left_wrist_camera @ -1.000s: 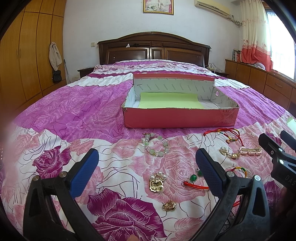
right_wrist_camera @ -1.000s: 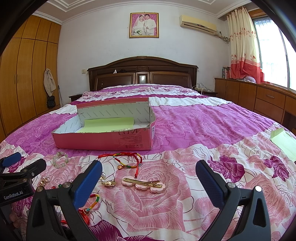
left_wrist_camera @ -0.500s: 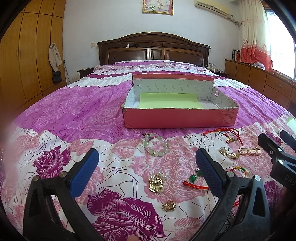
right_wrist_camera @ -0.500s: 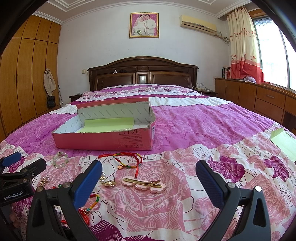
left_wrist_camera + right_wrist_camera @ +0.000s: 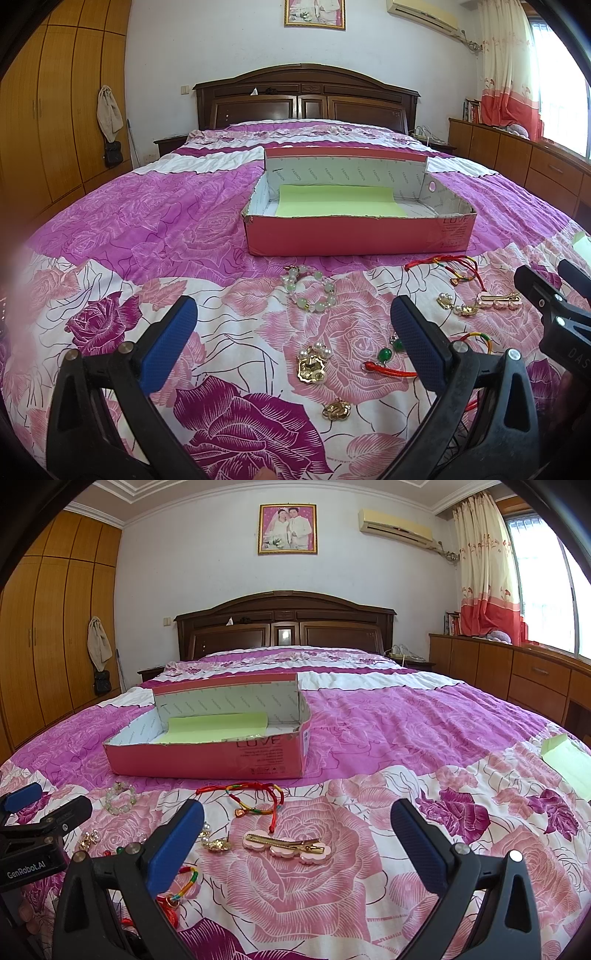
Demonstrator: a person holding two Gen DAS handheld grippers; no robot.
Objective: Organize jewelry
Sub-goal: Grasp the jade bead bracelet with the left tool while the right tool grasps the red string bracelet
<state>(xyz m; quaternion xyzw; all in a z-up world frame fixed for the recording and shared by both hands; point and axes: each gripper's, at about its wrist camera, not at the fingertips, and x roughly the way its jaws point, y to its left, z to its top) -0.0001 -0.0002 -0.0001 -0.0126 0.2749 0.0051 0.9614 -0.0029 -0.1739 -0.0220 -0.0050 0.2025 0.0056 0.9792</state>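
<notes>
While both my grippers, left (image 5: 293,338) and right (image 5: 297,836), gape empty, I'd pinch the hair clip (image 5: 286,843) at twelve o'clock by its middle for the box (image 5: 207,762).

A home bedroom — a wide bed (image 5: 406,731) with a carved headboard (image 5: 284,624), a wardrobe (image 5: 48,635), curtains (image 5: 484,572) and a wedding photo (image 5: 288,528).

Quilted cloth bedspread (image 5: 155,229), matt, finely puckered. Pink cardboard box (image 5: 354,236), matt outside, printed white paper within, lined by a smooth pale-green paper sheet (image 5: 340,203). Glossy translucent bead bracelet (image 5: 310,288); shiny gold-metal brooch (image 5: 312,367) with pearly beads; braided red cord bracelet (image 5: 255,794); polished gold hair clip (image 5: 284,843). Stippled blue rubbery fingers (image 5: 415,843) on smooth black plastic. Varnished dark wood headboard (image 5: 284,627).
</notes>
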